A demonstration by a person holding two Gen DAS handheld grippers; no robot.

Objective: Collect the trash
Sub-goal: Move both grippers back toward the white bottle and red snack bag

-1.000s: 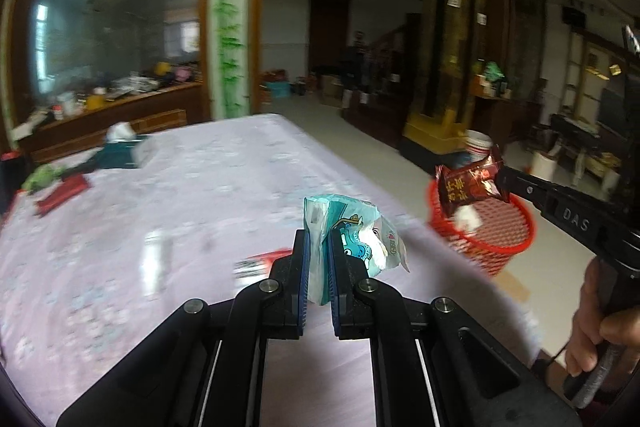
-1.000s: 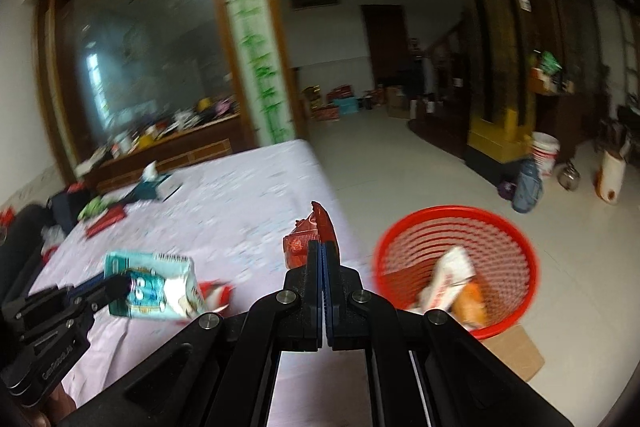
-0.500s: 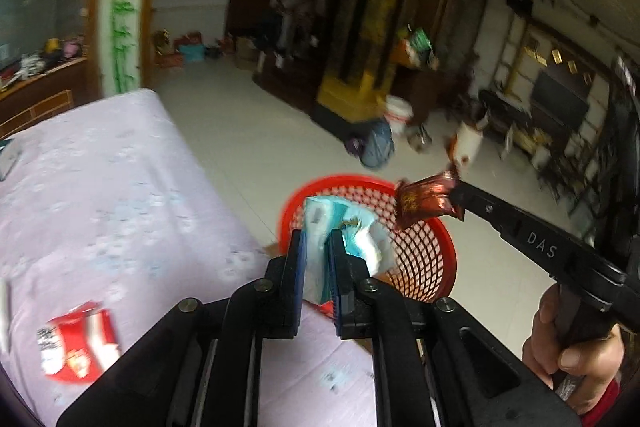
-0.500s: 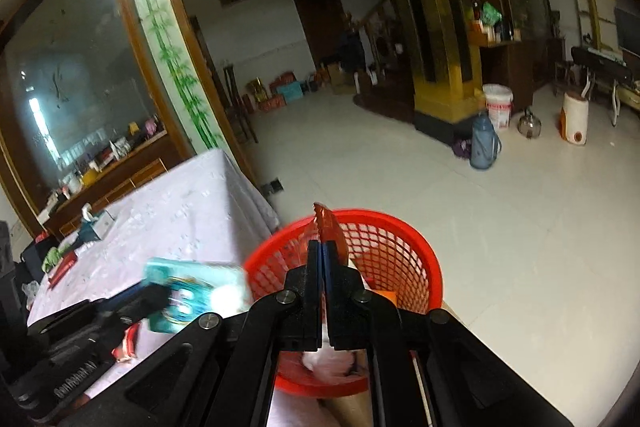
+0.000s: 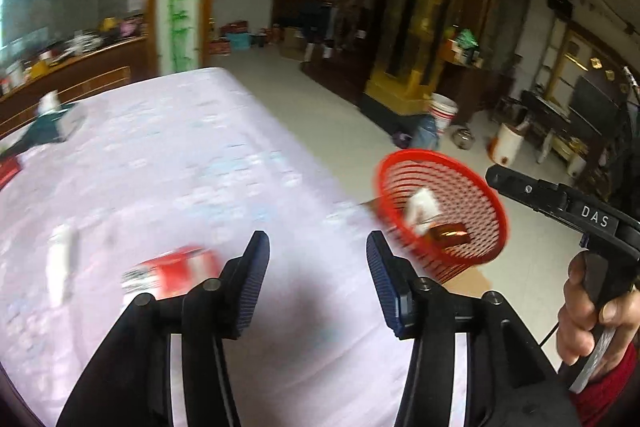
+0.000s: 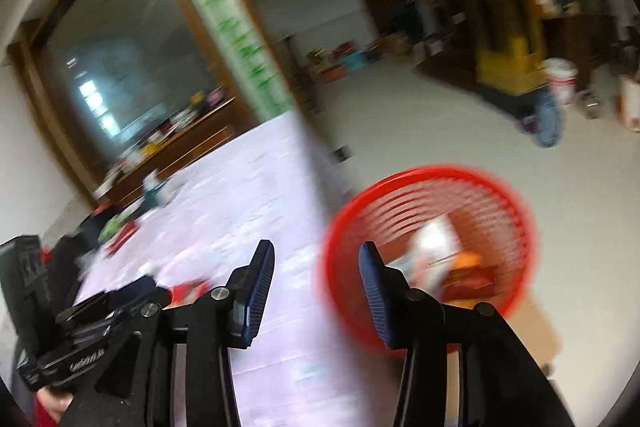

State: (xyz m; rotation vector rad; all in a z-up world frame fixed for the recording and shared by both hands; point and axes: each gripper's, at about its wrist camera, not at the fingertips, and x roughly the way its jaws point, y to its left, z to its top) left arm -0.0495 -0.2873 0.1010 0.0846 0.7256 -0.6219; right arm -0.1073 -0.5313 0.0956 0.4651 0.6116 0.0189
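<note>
Fingers (image 5: 256, 283) spread, both grippers empty.

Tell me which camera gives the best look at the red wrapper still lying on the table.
The left wrist view. There the red wrapper lies flat on the table, just left of the open left gripper, blurred but whole. The right wrist view shows only a smeared red scrap beyond the left gripper's body.

Bare tablecloth (image 5: 168, 163) lies open ahead, only a red wrapper (image 5: 176, 273) near; the red basket (image 5: 486, 203) mouth stands unobstructed
</note>
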